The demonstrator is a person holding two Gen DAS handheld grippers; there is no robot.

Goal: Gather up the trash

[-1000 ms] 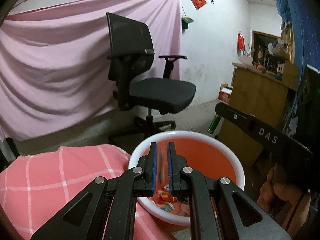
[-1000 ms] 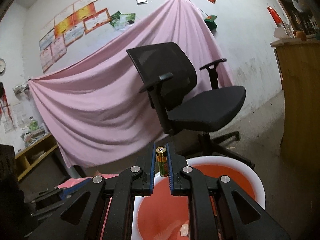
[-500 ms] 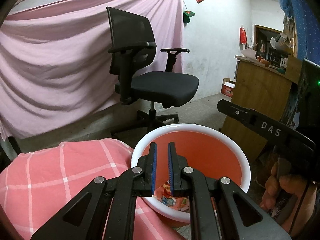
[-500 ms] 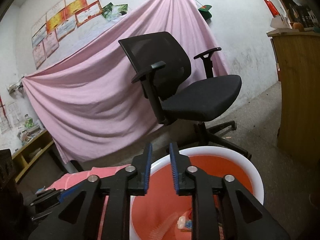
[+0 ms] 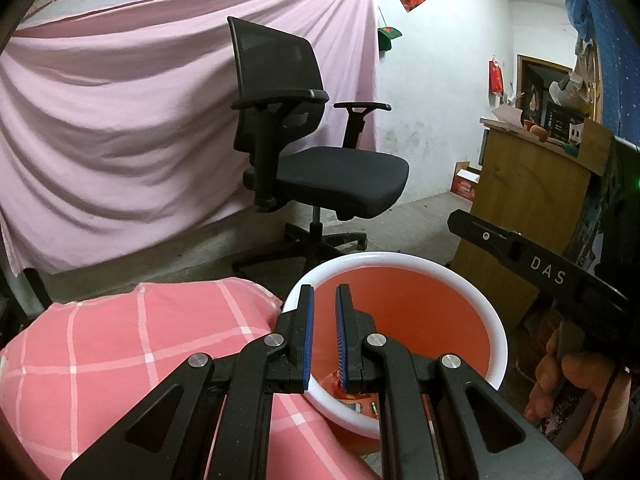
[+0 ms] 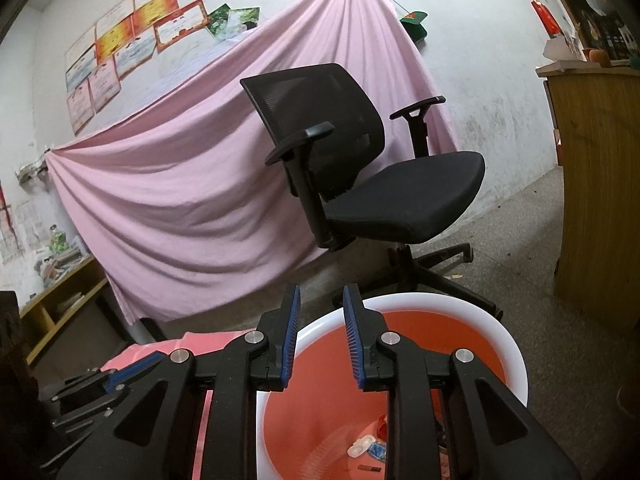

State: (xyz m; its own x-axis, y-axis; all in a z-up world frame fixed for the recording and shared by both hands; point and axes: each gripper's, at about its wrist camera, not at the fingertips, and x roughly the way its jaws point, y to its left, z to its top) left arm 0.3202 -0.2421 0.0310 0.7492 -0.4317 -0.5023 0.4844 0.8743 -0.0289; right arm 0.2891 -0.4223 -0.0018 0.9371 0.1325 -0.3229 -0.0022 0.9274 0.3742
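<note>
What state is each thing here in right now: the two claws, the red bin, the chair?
left gripper: nearly shut, nothing between its pads.
right gripper: open, empty; its jaws have just been opening.
red bin: upright, lidless, scraps of trash at the bottom.
office chair: upright, unoccupied.
pink sheet: hung across the wall, creased.
checked cloth: spread out beside the bin.
</note>
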